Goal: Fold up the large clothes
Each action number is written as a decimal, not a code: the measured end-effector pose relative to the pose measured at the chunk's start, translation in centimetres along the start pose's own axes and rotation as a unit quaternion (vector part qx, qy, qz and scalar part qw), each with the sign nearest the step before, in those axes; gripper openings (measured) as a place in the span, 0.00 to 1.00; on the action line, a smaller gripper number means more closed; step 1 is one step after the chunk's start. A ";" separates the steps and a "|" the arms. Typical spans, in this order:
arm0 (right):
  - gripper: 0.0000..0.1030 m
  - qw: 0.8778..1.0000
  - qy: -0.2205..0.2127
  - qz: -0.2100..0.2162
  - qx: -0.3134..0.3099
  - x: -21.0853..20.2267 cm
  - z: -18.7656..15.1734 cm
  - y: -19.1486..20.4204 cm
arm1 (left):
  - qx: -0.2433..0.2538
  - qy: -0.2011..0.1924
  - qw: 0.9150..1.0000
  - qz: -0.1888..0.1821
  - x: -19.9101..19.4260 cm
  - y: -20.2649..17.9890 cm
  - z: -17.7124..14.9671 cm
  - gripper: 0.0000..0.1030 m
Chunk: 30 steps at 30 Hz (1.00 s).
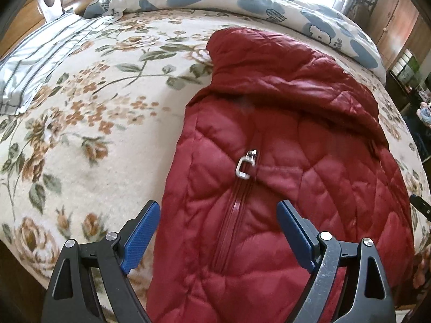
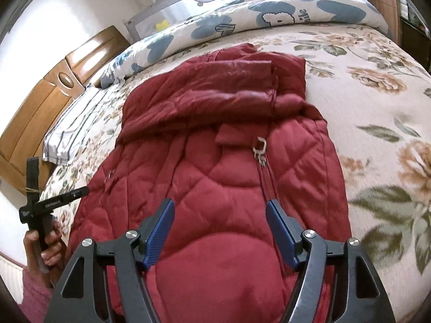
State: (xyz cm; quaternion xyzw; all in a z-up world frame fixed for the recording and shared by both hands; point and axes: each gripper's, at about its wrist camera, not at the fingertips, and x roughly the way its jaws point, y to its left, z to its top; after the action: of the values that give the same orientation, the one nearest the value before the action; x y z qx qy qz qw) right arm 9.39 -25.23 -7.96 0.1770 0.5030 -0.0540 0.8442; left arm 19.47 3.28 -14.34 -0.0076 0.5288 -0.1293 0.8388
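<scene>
Red quilted jacket [image 1: 282, 161] lies zipped on the floral bedspread [image 1: 94, 107], hood toward 12 o'clock. Left gripper [image 1: 218, 231] and right gripper [image 2: 219, 228] hang above it, jaws spread, pinching nothing.

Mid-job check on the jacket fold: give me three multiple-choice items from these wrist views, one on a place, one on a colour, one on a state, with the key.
1. Where does the red quilted jacket lie?
A. On the floral bedspread
B. On a wooden floor
C. On a hanger

2. What colour are the gripper pads?
A. Yellow
B. Blue
C. White

3. How does the left gripper stand?
A. Clamped on a sleeve
B. Shut on the zipper pull
C. Open, with nothing pinched

Key:
1 A: the flowered cover surrounds the jacket on both sides.
2 B: both wrist views show blue ribbed pads on black fingers.
3 C: its jaws stand wide apart above the zipper, pressing no fabric; the silver zipper pull lies beyond them.
</scene>
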 end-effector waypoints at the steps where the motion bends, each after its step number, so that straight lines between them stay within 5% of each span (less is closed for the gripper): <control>1: 0.70 1.000 0.002 0.000 -0.001 -0.2 -0.5 0.0 | 0.000 0.000 1.000 0.000 -0.2 0.1 -0.3 0.86; 30: 0.74 0.996 0.005 -0.062 0.059 -5.8 -7.2 -6.1 | -0.034 0.013 0.999 -0.016 -3.1 5.1 -6.5 0.86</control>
State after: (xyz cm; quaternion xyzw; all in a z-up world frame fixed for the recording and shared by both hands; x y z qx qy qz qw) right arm -1.03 -28.88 -7.54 0.1954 0.5133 -0.1344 0.8248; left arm 13.52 9.67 -15.17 -0.0429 0.5437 -0.1244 0.8289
